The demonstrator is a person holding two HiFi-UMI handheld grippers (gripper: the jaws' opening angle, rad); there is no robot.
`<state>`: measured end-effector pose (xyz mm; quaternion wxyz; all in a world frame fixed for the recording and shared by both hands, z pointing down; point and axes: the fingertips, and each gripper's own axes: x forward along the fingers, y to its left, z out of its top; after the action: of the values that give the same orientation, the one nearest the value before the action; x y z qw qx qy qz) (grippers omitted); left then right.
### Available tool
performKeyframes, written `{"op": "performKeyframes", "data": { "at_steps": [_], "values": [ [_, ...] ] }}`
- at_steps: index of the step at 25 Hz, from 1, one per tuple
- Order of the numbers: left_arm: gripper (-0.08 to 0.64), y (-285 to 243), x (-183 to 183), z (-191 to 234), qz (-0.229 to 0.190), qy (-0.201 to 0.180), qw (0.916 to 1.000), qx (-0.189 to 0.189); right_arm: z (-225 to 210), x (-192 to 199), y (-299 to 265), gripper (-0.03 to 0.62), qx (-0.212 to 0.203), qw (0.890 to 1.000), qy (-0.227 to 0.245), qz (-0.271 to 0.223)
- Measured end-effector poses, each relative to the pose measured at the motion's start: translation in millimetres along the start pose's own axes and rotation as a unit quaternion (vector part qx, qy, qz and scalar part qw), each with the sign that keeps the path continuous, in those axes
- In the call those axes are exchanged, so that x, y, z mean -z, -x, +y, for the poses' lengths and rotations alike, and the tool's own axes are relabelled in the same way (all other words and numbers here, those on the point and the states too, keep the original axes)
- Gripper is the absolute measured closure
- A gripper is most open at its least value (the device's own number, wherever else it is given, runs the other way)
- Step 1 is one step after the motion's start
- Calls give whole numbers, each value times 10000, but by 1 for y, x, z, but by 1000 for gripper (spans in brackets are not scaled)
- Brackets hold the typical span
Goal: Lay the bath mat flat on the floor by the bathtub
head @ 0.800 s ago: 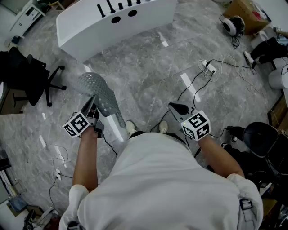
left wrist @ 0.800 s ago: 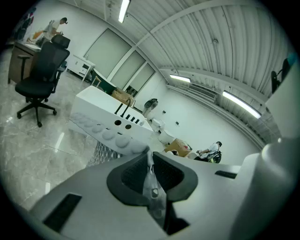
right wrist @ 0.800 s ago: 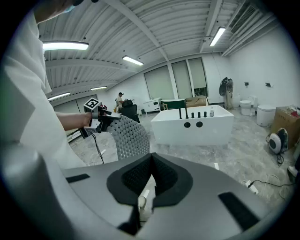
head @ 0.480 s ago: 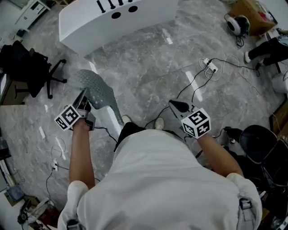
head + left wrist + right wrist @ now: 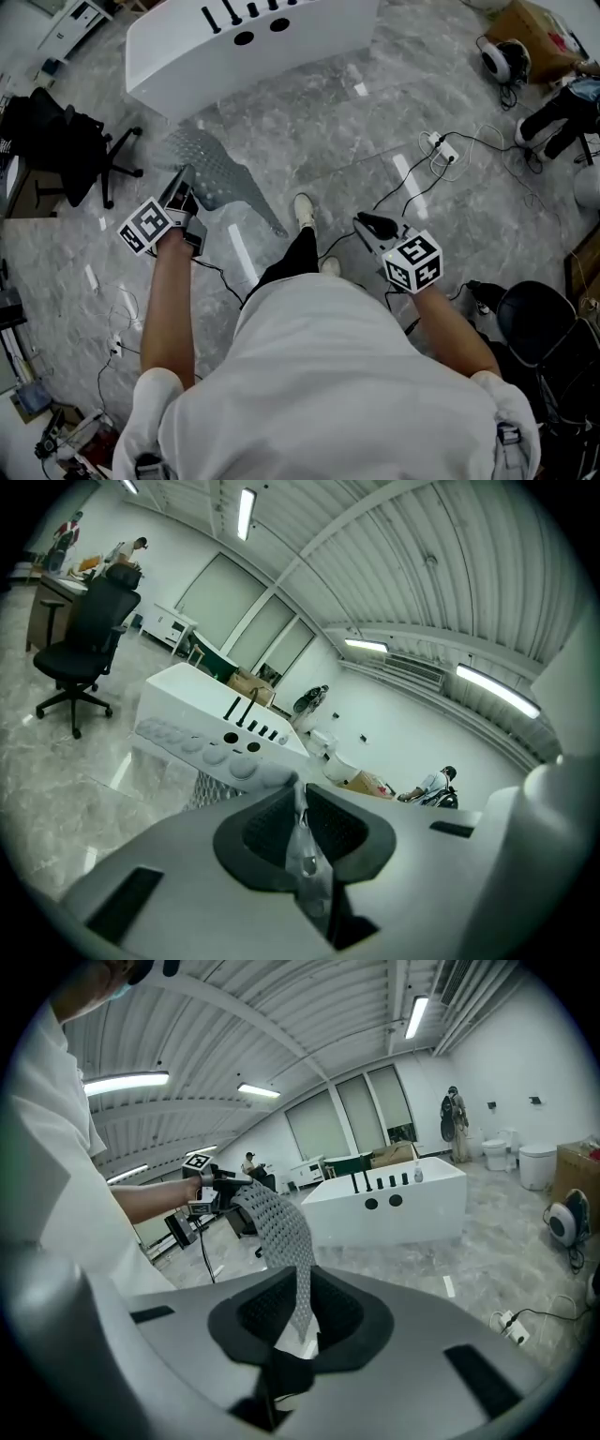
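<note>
The grey, dimpled, see-through bath mat hangs above the marble floor, a step short of the white bathtub. My left gripper is shut on one edge of it. The left gripper view shows the mat pinched between the jaws of the left gripper, with the bathtub beyond. My right gripper is shut and holds nothing, well right of the mat's free lower corner. In the right gripper view the mat droops from the left gripper, in line with the right gripper.
My foot is on the floor between the grippers. A black office chair stands at the left. A power strip with cables lies at the right, with headphones and a cardboard box beyond. A round black seat is at the near right.
One foot has stepped forward toward the tub. The left gripper has moved left and further from me, and the mat has swung out toward the tub. The right gripper has barely moved.
</note>
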<state>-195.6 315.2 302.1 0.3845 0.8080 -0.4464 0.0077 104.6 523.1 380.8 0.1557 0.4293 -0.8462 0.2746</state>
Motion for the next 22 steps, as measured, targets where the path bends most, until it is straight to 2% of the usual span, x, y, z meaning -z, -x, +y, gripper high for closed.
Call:
{"op": "performKeyframes", "data": {
  "at_steps": [5,10,14,18,22],
  "values": [
    [511,-66,-19,-2,45,24,9997,229,-34,-24,-25,526,153,9998,10,88],
    [511,-149,-40,-10,311,43,9986,414,-79,-73,-42,510,384,9991,-39,177],
    [511,-207,-65,-13,449,6,9970,628,-117,-110,-77,498,531,9980,-86,332],
    [511,-265,-89,-19,501,-74,9952,842,-147,-150,-119,494,465,9985,-88,261],
    [511,-311,-98,-30,593,-113,9940,913,-167,-173,-142,495,272,9990,-80,342]
  ]
}}
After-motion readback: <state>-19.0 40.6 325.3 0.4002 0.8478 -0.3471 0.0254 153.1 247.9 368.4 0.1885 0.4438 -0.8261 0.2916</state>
